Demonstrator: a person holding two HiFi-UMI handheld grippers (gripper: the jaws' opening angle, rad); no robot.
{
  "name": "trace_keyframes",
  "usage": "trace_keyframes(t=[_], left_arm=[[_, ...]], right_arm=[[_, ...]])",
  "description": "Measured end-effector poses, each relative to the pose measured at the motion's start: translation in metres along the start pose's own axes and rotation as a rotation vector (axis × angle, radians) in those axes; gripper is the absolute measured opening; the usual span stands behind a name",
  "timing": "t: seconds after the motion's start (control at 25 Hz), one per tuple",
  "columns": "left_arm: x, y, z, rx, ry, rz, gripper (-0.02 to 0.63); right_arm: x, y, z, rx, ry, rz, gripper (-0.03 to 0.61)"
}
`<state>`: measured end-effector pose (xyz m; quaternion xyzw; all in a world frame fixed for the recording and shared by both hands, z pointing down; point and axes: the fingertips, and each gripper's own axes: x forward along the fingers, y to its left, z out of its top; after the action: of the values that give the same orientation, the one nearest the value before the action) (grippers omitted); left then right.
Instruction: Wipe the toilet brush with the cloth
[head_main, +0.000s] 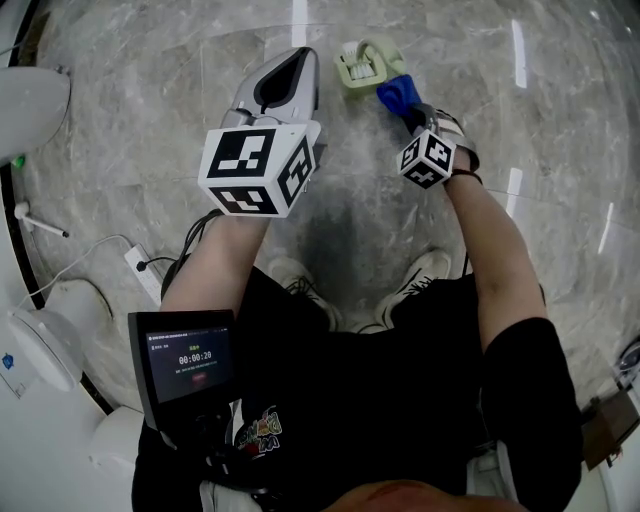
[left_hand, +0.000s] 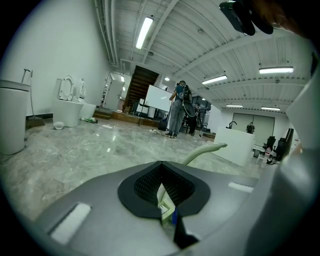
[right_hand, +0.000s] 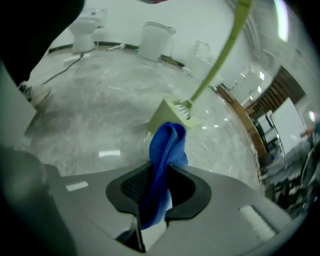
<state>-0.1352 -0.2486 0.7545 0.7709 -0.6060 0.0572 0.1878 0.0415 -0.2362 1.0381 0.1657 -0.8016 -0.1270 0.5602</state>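
So the person was standing on a grey marble floor (head_main: 540, 150) and looking straight down, with a gripper in each hand. The left gripper (left_hand: 162, 192) had its jaws closed on the pale green handle (right_hand: 220, 55) of the brush (head_main: 363, 62). In the left gripper view you could see the handle pinched between the black pads and curving off up and to the right. The brush head hung low over the floor, out past the left gripper's tip, with the bristles facing the person. The right gripper (right_hand: 155, 190) was angled down at it, jaws clamped on a blue cloth (right_hand: 167, 145). The cloth was bunched up in a fold and poked out past the pads toward the brush head. In the head view it sat right up against the near right corner of the head, but honestly I couldn't tell if it was actually touching or just a hair off. Other stuff around: white sneakers (head_main: 420, 275) below the grippers, a small screen (head_main: 190, 358) at the person's chest, a couple of white toilets (left_hand: 67, 107) along the wall, and some people standing way in the back of the room.
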Motion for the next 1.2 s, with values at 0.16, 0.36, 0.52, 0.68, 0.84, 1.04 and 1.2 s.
trace_keyframes(t=[0.16,0.36,0.52,0.68,0.84,1.04,1.2], left_arm=[[0.001,-0.003,0.005,-0.004,-0.014,-0.010,0.011],[0.002,-0.007,-0.002,0.011,0.007,-0.018,0.011],[0.004,-0.010,-0.005,0.024,0.013,-0.016,0.012],[0.005,-0.011,-0.003,0.023,0.010,-0.011,0.012],[0.002,-0.006,-0.006,0.029,0.020,0.002,0.012],[0.004,-0.004,-0.006,0.022,0.018,0.004,0.012],[-0.001,-0.011,-0.005,0.033,0.008,-0.006,0.012]], right_arm=[[-0.020,0.005,-0.042,-0.346,0.054,0.039,0.086],[-0.033,-0.040,-0.119,-0.501,0.178,0.001,0.086],[-0.023,-0.015,-0.126,-0.492,0.169,0.072,0.087],[-0.006,0.027,-0.114,-0.486,0.151,0.191,0.087],[-0.003,0.040,-0.115,-0.500,0.172,0.247,0.094],[-0.007,0.045,-0.111,-0.477,0.140,0.277,0.128],[-0.016,0.055,-0.104,-0.471,0.099,0.297,0.212]])
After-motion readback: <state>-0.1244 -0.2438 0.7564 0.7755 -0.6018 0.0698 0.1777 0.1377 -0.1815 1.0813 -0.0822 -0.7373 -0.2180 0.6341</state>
